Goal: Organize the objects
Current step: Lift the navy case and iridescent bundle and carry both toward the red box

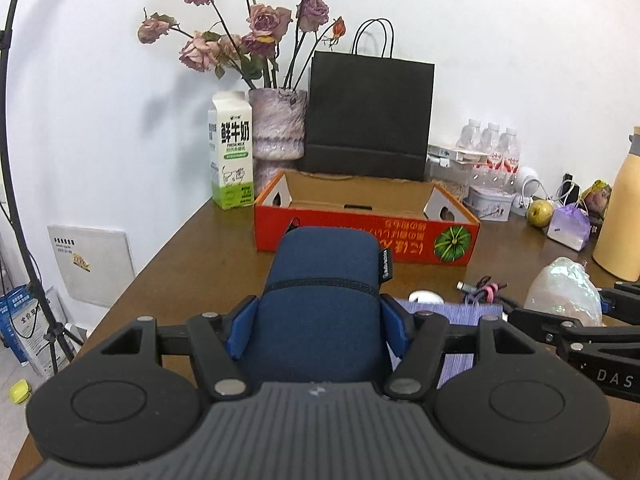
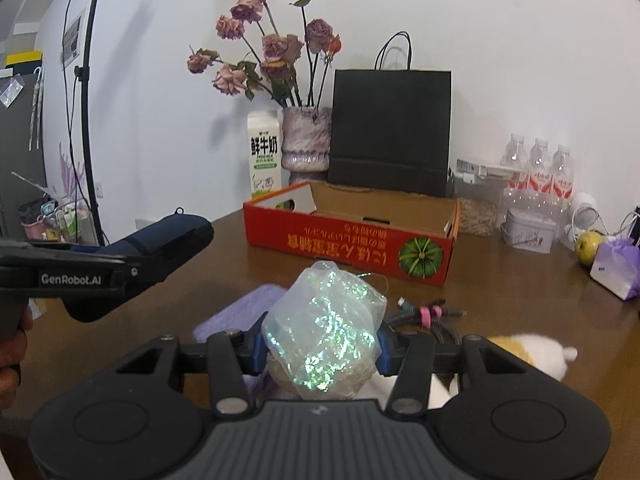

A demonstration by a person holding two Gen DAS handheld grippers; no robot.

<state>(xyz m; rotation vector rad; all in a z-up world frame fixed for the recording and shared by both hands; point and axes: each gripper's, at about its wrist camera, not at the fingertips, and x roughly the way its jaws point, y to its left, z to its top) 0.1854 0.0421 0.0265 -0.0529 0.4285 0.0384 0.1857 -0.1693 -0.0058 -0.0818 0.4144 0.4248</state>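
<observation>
My left gripper (image 1: pixel 318 326) is shut on a navy blue fabric pouch (image 1: pixel 324 292) and holds it above the brown table, in front of the open red cardboard box (image 1: pixel 366 236). The pouch also shows in the right wrist view (image 2: pixel 168 236), at the left. My right gripper (image 2: pixel 320 354) is shut on an iridescent wrapped bundle (image 2: pixel 326 332), held above a purple cloth (image 2: pixel 236 312). The bundle also shows in the left wrist view (image 1: pixel 564 290), at the right. The red box (image 2: pixel 348 244) stands open and looks empty inside.
Behind the box stand a milk carton (image 1: pixel 232 152), a vase of dried roses (image 1: pixel 278 124) and a black paper bag (image 1: pixel 368 116). Water bottles (image 1: pixel 492 152), a tin, a green fruit (image 1: pixel 540 213) and a yellow flask (image 1: pixel 622 216) crowd the right. A bundled cable (image 2: pixel 424 314) and plush toy (image 2: pixel 536 356) lie near.
</observation>
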